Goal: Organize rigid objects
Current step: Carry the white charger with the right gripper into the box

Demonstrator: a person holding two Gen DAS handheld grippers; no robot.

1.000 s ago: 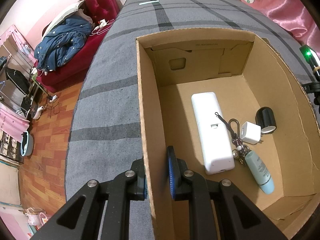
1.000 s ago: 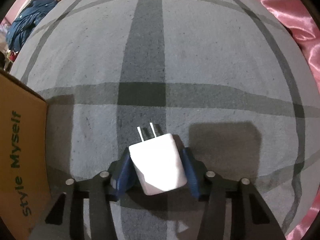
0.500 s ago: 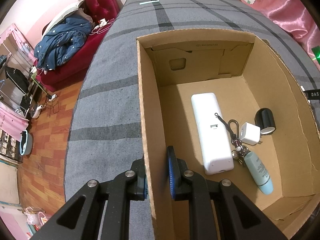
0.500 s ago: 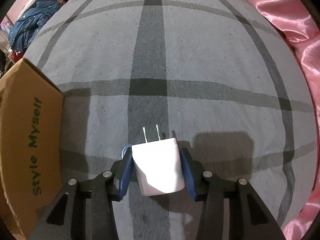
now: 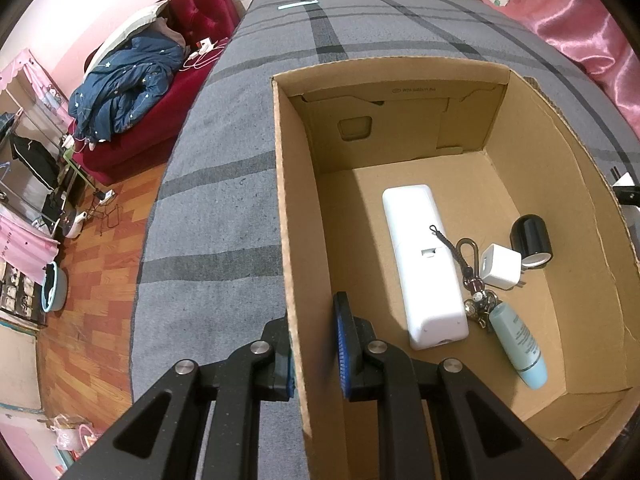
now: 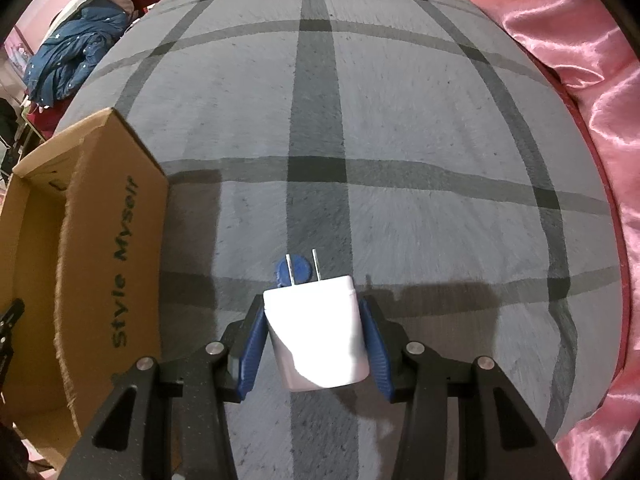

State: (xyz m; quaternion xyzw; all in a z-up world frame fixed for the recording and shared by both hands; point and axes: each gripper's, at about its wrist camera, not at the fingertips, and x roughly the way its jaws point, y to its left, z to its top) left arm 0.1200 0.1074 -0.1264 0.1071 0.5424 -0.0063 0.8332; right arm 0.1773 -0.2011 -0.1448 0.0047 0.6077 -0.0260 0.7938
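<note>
The only legible text is "Style Myself", printed in dark green letters running lengthwise along the outer wall of the cardboard box [image 6: 116, 264] at the left of the right wrist view; a small print line on its inner flap is too small to read.

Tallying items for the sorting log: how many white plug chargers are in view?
2. One charger lies in the cardboard box beside the black cap; the other charger is gripped between the right gripper fingers above the bedspread.
</note>
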